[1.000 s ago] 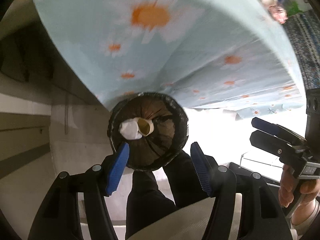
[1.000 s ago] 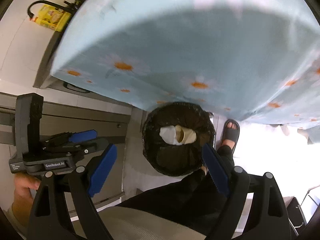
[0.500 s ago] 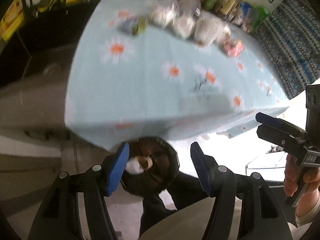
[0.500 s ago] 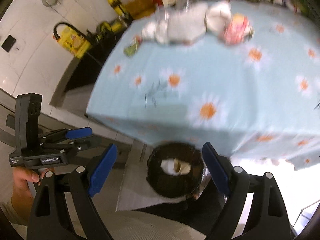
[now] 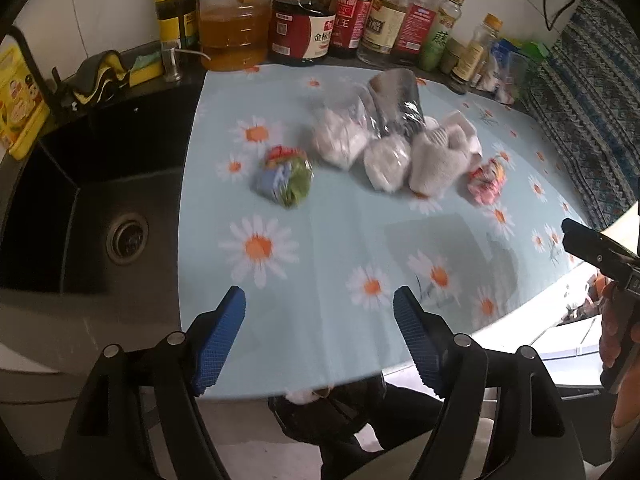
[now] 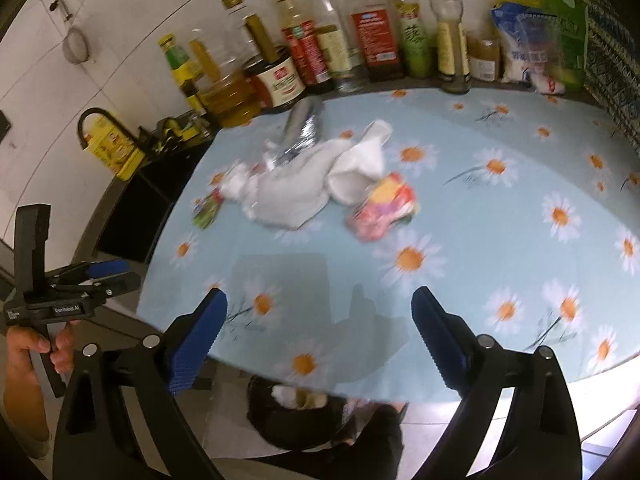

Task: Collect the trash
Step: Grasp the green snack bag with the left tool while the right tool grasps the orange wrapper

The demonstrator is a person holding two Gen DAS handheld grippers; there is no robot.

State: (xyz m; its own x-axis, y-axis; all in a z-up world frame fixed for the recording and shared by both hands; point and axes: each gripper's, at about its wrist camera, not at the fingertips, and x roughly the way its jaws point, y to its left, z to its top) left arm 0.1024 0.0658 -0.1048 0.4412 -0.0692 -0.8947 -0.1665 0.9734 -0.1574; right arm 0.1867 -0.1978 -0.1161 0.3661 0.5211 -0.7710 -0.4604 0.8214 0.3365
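- While both grippers, left gripper and right gripper, hung with jaws spread and empty, crumpled trash lay mid-tablecloth.
- Wrappers and tissue looked light, soft; likely best pinched at a bunched fold.

Trash clustered mid-desk: green-blue wrapper leftmost, crumpled white tissues and silver foil bag touching, pink-red wrapper just right. Black-lined bin below desk edge holds white scraps.

Both grippers raised — view swung from bin to tabletop.
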